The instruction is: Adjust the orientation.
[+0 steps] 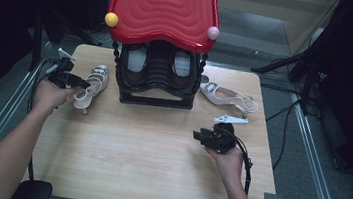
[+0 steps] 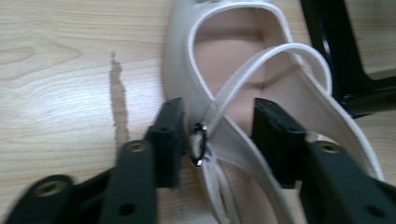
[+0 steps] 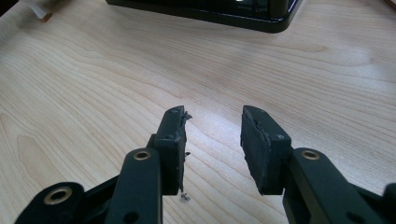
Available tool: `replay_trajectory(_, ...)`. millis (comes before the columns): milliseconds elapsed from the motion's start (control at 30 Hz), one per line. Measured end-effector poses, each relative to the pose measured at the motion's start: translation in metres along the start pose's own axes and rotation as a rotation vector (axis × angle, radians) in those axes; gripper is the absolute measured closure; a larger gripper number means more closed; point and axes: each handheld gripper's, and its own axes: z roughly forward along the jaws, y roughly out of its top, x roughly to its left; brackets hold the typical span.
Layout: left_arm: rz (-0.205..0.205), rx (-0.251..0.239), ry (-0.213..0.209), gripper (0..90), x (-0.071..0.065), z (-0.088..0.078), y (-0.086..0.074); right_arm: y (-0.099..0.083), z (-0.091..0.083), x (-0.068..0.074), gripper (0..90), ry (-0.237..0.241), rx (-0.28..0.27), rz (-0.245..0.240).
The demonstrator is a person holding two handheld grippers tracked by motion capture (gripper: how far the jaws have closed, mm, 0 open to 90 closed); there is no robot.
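**Left tool closing in on the heel end of the left sandal**

I'm bringing my left tool (image 2: 212, 135) down over the back of the pale slingback sandal (image 1: 91, 87) lying on the tabletop (image 1: 148, 151) just left of the black shoe rack (image 1: 158, 85). In the left gripper view, the jaws are standing fairly wide and straddling the sandal's side wall, one outside by the small strap buckle (image 2: 198, 144), the other inside over the insole. Pads aren't pressing yet, so nothing is held. The heel strap (image 2: 261, 65) is looping loose across the opening.

I'm keeping my right tool (image 1: 208, 136) parked low over bare tabletop at the right, jaws wide, nothing between them. The second sandal (image 1: 227, 98) is lying right of the rack, well apart from that tool.

To do this grab well, I'd judge: I should be clamping the stiff side wall, not the thin strap or the buckle, which would likely slip or twist. I should be going a bit deeper so the pads get full contact on the wall, then closing squarely. Lifting should be slow, since the sandal will probably tip toe-down from a heel-end grip. I should be watching clearance from the rack's frame just beside it.
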Motion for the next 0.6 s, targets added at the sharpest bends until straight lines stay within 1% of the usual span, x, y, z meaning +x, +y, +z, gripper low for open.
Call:
replay_trajectory(33, 0.001, 0.001, 0.005, 57.7, -0.0005, -0.0001, 0.0002, 0.0, 0.0, 0.0003, 61.8, 0.0, 0.001, 0.0)
replay_trajectory(100, -0.015, -0.001, 0.011, 62.4, 0.0007, -0.0005, 0.0005, 0.0001, -0.0002, 0.0008, 61.8, 0.0, 0.002, -0.001)
replay_trajectory(133, -0.017, 0.001, 0.02, 66.2, 0.0018, -0.0013, 0.0005, 0.0001, -0.0004, 0.0007, 61.8, 0.0, 0.001, 0.0)
replay_trajectory(167, -0.011, 0.005, 0.03, 71.5, 0.0029, -0.0022, 0.0001, 0.0001, -0.0006, 0.0008, 61.8, -0.001, 0.002, 0.002)
replay_trajectory(233, -0.01, 0.008, 0.042, 78.1, 0.0047, -0.0044, -0.0004, 0.0001, -0.0008, 0.0004, 61.8, -0.002, -0.002, 0.001)
replay_trajectory(267, -0.012, 0.004, 0.04, 80.5, 0.006, -0.0044, -0.0009, 0.0001, -0.0009, 0.0004, 61.8, -0.003, 0.0, 0.003)
replay_trajectory(300, -0.022, 0.014, 0.035, 80.9, 0.0079, -0.005, -0.0006, 0.0, -0.0005, 0.0002, 61.7, -0.002, -0.001, 0.002)
replay_trajectory(367, -0.028, 0.018, 0.033, 81.6, 0.0088, -0.005, 0.0001, 0.0001, 0.0001, 0.0005, 61.8, -0.001, 0.001, -0.001)
replay_trajectory(433, -0.037, 0.021, 0.027, 82.1, 0.0078, -0.005, 0.0012, 0.0001, -0.0001, 0.0011, 61.8, 0.0, 0.0, -0.004)
replay_trajectory(500, -0.044, 0.024, 0.031, 82.3, 0.0052, -0.005, 0.0025, 0.0002, -0.0006, 0.0005, 61.7, -0.002, -0.002, 0.001)
replay_trajectory(533, -0.042, 0.023, 0.035, 82.4, 0.0047, -0.005, 0.0025, 0.0002, -0.0007, 0.0002, 61.8, -0.004, -0.002, 0.003)
replay_trajectory(567, -0.051, 0.009, 0.031, 82.4, 0.005, -0.0053, 0.0022, 0.0002, -0.0007, -0.0003, 61.7, -0.003, -0.003, 0.004)
replay_trajectory(600, -0.057, 0.006, 0.024, 82.5, 0.0056, -0.0057, 0.0023, 0.0002, -0.0008, -0.0007, 61.7, -0.002, -0.004, 0.002)
